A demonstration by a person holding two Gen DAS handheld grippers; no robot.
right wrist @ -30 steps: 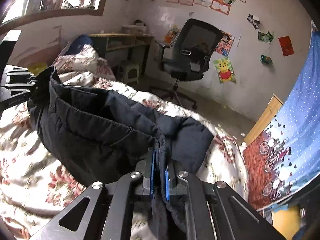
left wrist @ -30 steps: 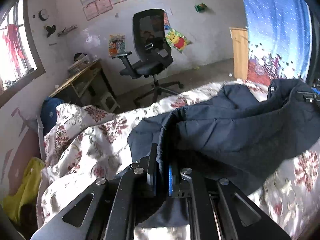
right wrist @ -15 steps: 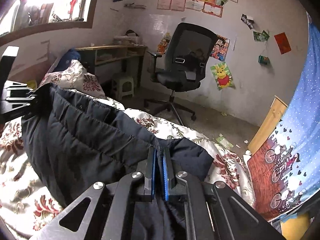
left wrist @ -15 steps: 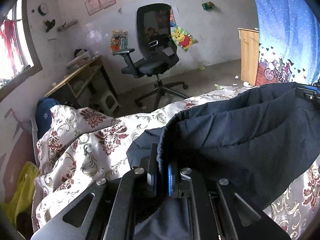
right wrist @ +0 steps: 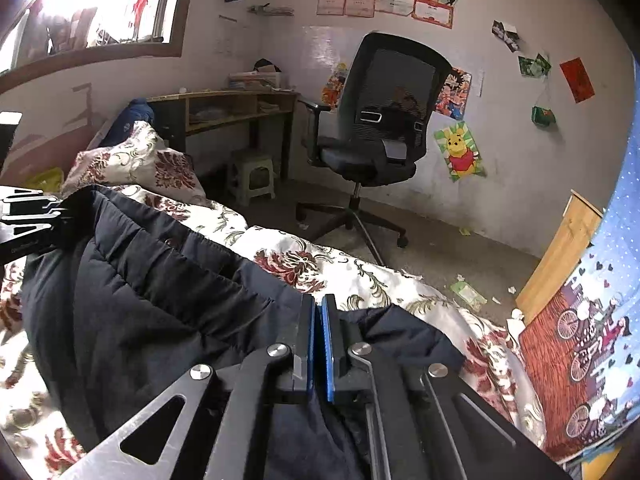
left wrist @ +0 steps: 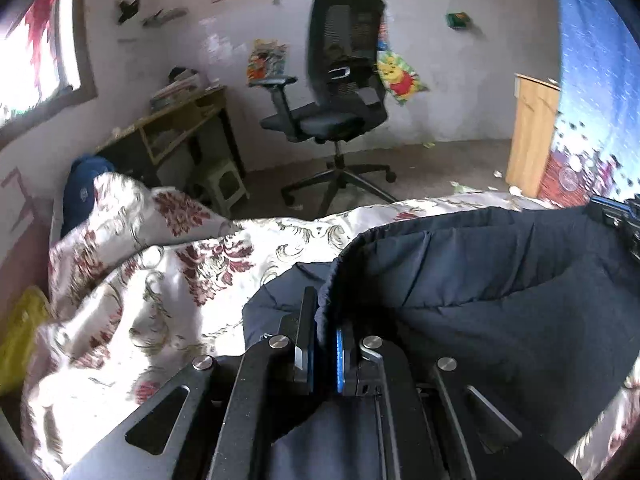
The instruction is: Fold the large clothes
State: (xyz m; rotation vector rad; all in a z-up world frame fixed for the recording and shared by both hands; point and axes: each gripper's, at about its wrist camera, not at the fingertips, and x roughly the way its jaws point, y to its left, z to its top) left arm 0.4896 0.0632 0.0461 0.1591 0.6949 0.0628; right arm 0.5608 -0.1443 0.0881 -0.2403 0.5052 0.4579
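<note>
While angled down over the bedspread (left wrist: pixel 132 320), left gripper (left wrist: pixel 323 332) and right gripper (right wrist: pixel 317 328), apparently both clamped on the dark jacket (right wrist: pixel 132 320).

The right gripper (right wrist: pixel 318 316) fingers clamp, apparently, the dark quilted jacket (right wrist: pixel 132 304) above the floral bedspread (right wrist: pixel 360 276).

The left claw (left wrist: pixel 323 334) was matte black metal with slotted linkage arms, round silver screws and blue-faced pads (left wrist: pixel 339 360). The right claw (right wrist: pixel 317 332) matched it: black arms, silver screws, blue pads (right wrist: pixel 328 352).
</note>
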